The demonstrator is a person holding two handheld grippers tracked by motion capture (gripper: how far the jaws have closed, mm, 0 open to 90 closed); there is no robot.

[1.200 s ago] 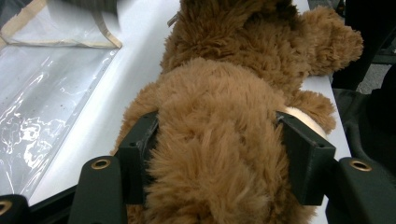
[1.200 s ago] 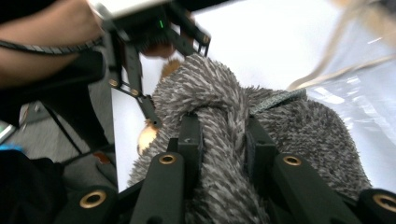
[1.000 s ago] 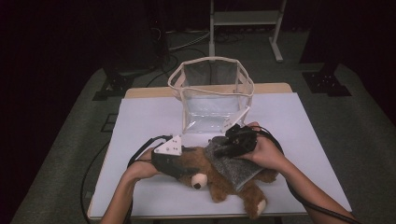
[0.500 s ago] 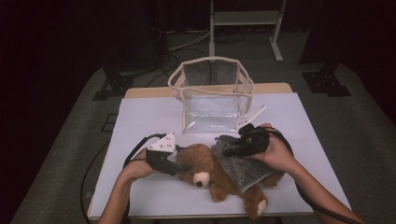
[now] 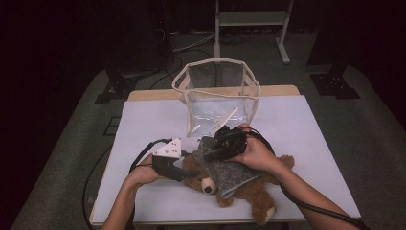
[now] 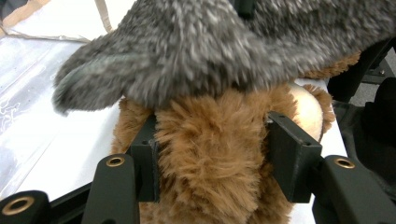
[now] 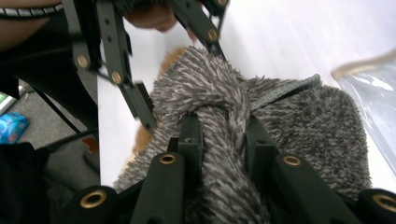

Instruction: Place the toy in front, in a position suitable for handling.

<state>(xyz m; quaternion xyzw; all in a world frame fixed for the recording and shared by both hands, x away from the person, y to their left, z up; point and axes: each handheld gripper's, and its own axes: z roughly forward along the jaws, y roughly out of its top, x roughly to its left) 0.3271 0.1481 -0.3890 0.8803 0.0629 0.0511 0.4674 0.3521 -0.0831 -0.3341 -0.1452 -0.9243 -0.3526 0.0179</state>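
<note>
left gripper (image 6: pixel 212 161) is just closing onto the bear (image 6: pixel 210 163), right gripper (image 7: pixel 219 140) pinching the grey cloth (image 7: pixel 280 121); both are looking soft, light, best bunched thick.

Dim room, darkness swallowing the far and side edges, light falling mainly on the white-topped rectangular table (image 5: pixel 306 124) with its pale wooden strip (image 5: pixel 277 90) along the far edge. Grey carpeted floor (image 5: pixel 364 129) all around, crossed by black cables (image 5: pixel 172 72) on the far left, with a black metal stand foot (image 5: pixel 112 91) at the left and another black stand foot (image 5: pixel 335 86) at the right. Beyond the table, a light grey metal frame (image 5: pixel 251 19) with two upright legs and a crossbar, backed by blackness.
</note>
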